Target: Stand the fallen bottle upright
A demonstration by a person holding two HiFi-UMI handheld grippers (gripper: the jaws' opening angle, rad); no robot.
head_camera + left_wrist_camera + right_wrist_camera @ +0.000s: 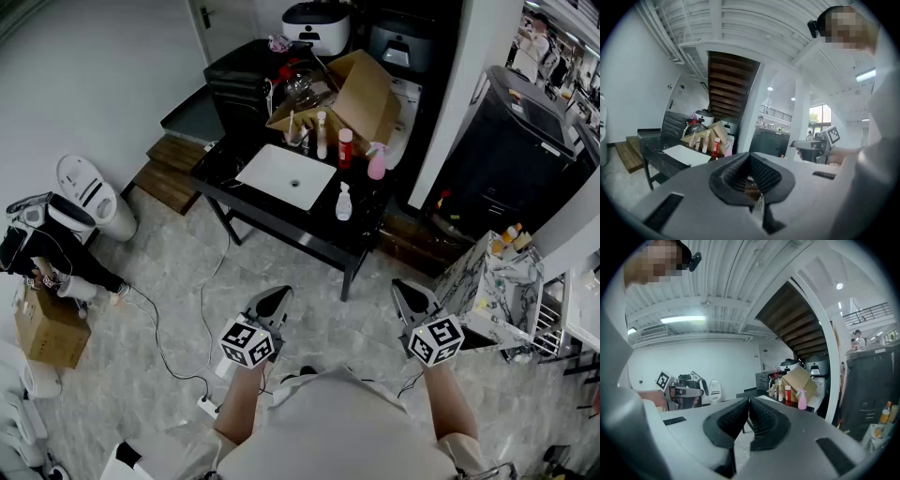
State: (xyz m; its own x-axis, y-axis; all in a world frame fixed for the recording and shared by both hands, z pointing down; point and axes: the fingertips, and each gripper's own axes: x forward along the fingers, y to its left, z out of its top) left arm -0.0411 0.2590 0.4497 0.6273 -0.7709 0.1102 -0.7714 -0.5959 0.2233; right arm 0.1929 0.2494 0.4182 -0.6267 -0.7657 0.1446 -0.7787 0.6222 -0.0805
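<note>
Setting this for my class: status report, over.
Left gripper, right gripper shut, empty. Bottles on table ahead, out of reach; fallen one not discernible. Floor cable off left.

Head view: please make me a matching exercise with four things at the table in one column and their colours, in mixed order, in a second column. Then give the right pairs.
Things:
1. sink
2. spray bottle next to the box
3. table
4. open box

Colours:
a. pink
b. brown
c. white
d. black

Right pairs: 1-c, 2-a, 3-d, 4-b.
</note>
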